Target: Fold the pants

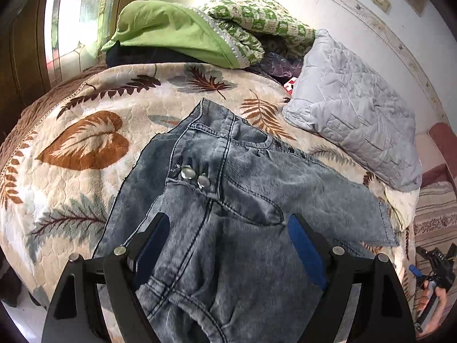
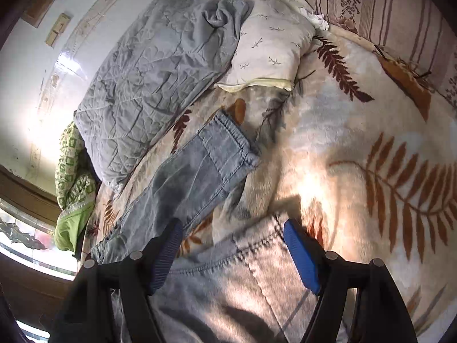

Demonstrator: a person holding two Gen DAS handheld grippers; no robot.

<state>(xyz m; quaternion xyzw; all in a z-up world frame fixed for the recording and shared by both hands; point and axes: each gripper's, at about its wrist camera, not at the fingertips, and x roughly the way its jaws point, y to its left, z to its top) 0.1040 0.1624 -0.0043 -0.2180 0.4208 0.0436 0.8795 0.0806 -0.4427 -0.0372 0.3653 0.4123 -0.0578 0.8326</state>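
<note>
Left gripper (image 1: pixel 225 223) spread wide over the pants (image 1: pixel 228 200), blue pads either side of the fly seam and front pocket, nothing pinched. Two metal buttons (image 1: pixel 194 175) glint just ahead at the waistband, which points toward the far side of the bed (image 1: pixel 85 143). Right gripper (image 2: pixel 232 233) is wide apart too, hovering over a sunlit cuff, gripping nothing. The jeans lie spread on the leaf-print blanket. Beyond the waistband, a grey quilted pillow (image 1: pixel 351 108) sits close at the wall-side edge, and a green patterned quilt (image 1: pixel 217 25) is heaped at the far end. Only the right wrist view shows the other leg (image 2: pixel 200 168) with its elastic hem running toward that pillow, plus a cream pillow (image 2: pixel 268 43) behind. Only the left wrist view catches the person's right hand (image 1: pixel 431 297) at the bed's near corner.
</note>
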